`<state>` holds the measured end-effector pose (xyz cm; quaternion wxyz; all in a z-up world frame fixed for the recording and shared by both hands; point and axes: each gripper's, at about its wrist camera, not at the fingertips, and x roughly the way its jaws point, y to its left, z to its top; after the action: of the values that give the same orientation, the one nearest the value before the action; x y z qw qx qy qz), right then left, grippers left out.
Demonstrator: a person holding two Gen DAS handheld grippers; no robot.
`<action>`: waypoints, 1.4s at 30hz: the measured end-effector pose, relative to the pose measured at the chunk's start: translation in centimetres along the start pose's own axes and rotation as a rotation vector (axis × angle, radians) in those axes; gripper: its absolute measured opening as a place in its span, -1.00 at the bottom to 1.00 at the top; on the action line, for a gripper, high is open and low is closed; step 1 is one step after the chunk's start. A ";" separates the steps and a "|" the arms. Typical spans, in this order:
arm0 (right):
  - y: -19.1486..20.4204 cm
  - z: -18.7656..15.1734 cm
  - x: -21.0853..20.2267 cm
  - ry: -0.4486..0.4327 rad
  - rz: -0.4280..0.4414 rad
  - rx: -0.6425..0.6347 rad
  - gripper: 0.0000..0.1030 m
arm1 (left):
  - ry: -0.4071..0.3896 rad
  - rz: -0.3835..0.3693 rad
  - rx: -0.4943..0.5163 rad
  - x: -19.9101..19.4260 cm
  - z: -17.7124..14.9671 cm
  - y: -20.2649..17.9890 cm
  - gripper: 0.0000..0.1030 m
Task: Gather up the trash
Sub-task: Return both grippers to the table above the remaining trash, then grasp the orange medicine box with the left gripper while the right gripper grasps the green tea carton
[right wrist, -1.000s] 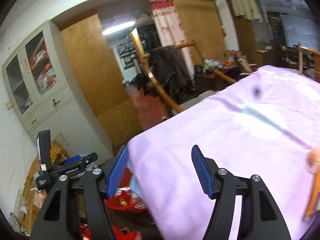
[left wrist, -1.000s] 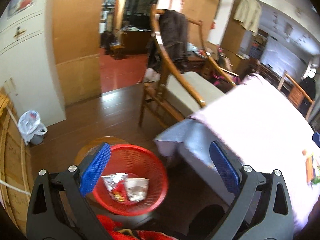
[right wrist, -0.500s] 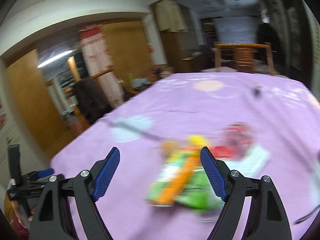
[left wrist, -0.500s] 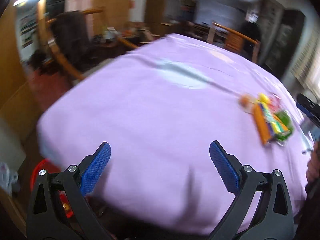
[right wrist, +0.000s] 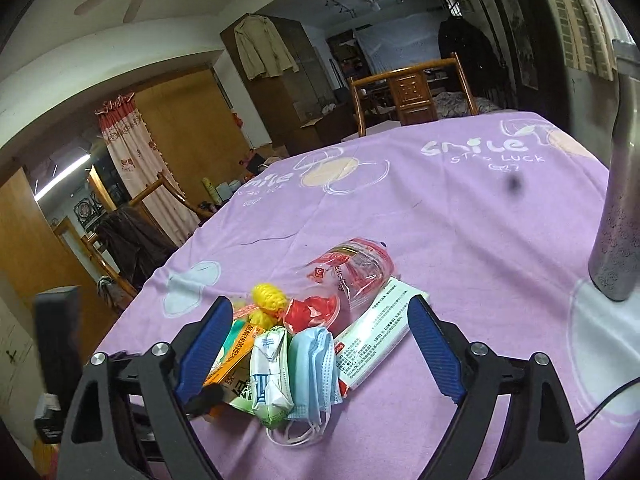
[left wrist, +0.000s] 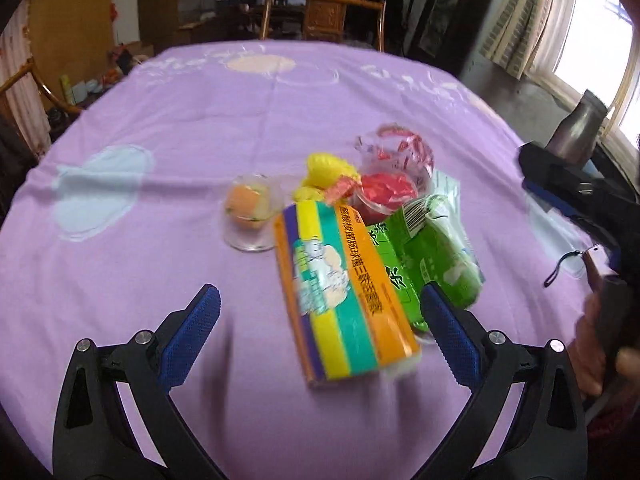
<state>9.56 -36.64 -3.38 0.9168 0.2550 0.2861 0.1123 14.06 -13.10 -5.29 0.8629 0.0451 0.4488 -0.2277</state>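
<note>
A trash pile lies on the purple tablecloth (left wrist: 200,120). It holds a striped orange, yellow and teal packet (left wrist: 344,292), a green packet (left wrist: 432,256), a red plastic cup (left wrist: 386,192), a yellow wad (left wrist: 326,168) and a clear cup with something orange (left wrist: 250,216). My left gripper (left wrist: 319,304) hovers open, the striped packet lying between its pads untouched. My right gripper (right wrist: 319,312) is opening over the pile's other side, above a blue face mask (right wrist: 316,364), a white and green packet (right wrist: 270,376) and a white printed box (right wrist: 376,340); nothing is gripped.
A metal flask (right wrist: 618,216) stands on the cloth at the right, with a black cable (right wrist: 608,400) near it. A wooden chair (right wrist: 412,92) sits at the table's far side. A hand (left wrist: 596,340) holding the right gripper fills the left wrist view's right edge.
Both views swung from the red basket on the floor to the trash pile on the table. The right jaws spread wider. The left jaws stayed wide.
</note>
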 end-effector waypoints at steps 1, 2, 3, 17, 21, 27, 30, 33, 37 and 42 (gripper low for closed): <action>0.7 -0.2 -0.3 -0.001 -0.001 -0.005 0.70 | 0.016 0.006 -0.004 0.6 0.0 0.2 0.87; 0.8 -0.3 -0.2 0.001 0.000 -0.010 0.70 | 0.027 0.012 -0.014 1.2 0.0 0.6 0.86; 1.0 -0.4 -0.4 0.003 0.002 -0.012 0.71 | 0.027 0.012 -0.029 1.3 -0.1 1.1 0.79; 1.6 -0.9 -1.5 -0.008 0.023 -0.024 0.73 | -0.068 0.116 -0.225 -6.9 -5.7 12.6 0.21; 1.5 -1.0 -1.3 0.000 0.014 -0.020 0.74 | -0.111 0.120 -0.141 -6.7 -4.2 9.6 0.68; 1.0 -0.9 -1.1 0.018 0.016 0.008 0.74 | -0.082 0.257 0.206 -3.2 -3.2 3.9 0.75; 0.6 -0.9 -0.9 0.041 0.048 0.040 0.74 | -0.028 0.260 0.291 -1.3 -3.0 3.3 0.75; 0.3 -0.9 -0.7 0.049 0.060 0.061 0.74 | 0.009 0.219 0.312 0.1 -2.1 3.3 0.75; 0.3 -0.9 -0.6 0.049 0.044 0.054 0.74 | 0.046 0.140 0.264 1.7 -0.5 3.8 0.71; 0.1 -0.9 -0.5 0.050 0.039 0.060 0.74 | -0.018 0.048 0.170 -0.5 -0.7 4.9 0.31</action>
<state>8.58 -36.34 -3.71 0.8989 0.2850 0.3073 0.1278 15.39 -8.30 -5.96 0.8652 0.1268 0.4190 -0.2446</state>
